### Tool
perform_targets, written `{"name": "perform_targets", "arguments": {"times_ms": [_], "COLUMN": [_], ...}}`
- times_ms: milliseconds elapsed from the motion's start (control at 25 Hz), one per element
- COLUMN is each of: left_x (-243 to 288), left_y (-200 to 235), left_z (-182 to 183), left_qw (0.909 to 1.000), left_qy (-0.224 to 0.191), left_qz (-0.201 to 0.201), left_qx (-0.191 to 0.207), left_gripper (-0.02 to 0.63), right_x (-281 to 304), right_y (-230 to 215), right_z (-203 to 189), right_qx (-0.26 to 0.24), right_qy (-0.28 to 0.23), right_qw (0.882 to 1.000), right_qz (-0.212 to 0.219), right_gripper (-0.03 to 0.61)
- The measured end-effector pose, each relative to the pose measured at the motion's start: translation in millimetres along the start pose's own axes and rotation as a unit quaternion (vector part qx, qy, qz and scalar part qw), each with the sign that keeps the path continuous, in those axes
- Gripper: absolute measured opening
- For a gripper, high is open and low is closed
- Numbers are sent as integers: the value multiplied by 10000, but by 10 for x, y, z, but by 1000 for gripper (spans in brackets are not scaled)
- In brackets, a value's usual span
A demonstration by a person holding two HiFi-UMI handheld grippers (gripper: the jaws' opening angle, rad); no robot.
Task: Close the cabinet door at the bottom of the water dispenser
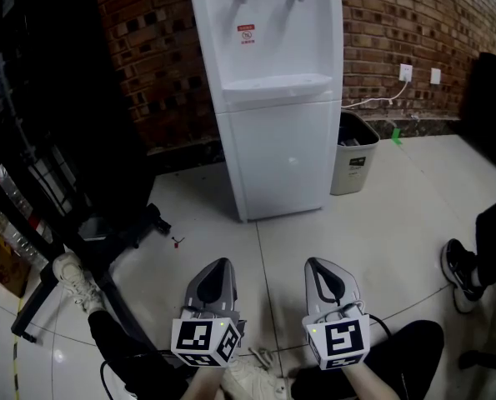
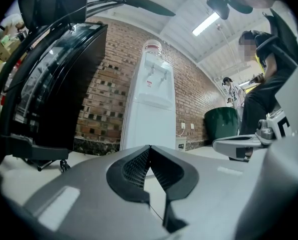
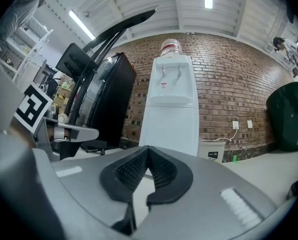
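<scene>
Your left claw (image 1: pixel 220 263) and right claw (image 1: pixel 315 262) are shut and empty; push the cabinet door (image 1: pixel 278 158), upper centre, near its free edge, since it looks light and stiff.

The left tool (image 1: pixel 222 263) and right tool (image 1: pixel 315 263) are showing smooth grey shells lined with black ribbed pads (image 3: pixel 131 171). At six o'clock of each, a cube (image 1: pixel 206 340) is carrying black-and-white square markers and a small green light. The person is wearing black trousers (image 1: pixel 410 348) and white sneakers (image 1: pixel 252 379).
</scene>
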State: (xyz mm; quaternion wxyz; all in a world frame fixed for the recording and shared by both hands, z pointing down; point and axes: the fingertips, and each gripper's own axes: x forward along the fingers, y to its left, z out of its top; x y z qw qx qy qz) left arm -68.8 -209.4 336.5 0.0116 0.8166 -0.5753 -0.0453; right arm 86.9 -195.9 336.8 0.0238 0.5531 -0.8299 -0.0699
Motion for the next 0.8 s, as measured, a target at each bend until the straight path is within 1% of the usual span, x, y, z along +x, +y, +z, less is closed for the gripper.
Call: {"name": "perform_targets", "arguments": {"times_ms": [800], "left_x": [7], "left_y": [0], "left_z": [-18], "left_qw": [10000], "left_qy": [-3], "left_qz": [-12], "left_qx": [-11], "left_gripper": [8], "right_x": [15], "right_y": [11], "right_z": [-19], "right_qx": [-84], "right_qy": [64], "right_qw": [9999], "right_qz": [6], "right_gripper": [3]}}
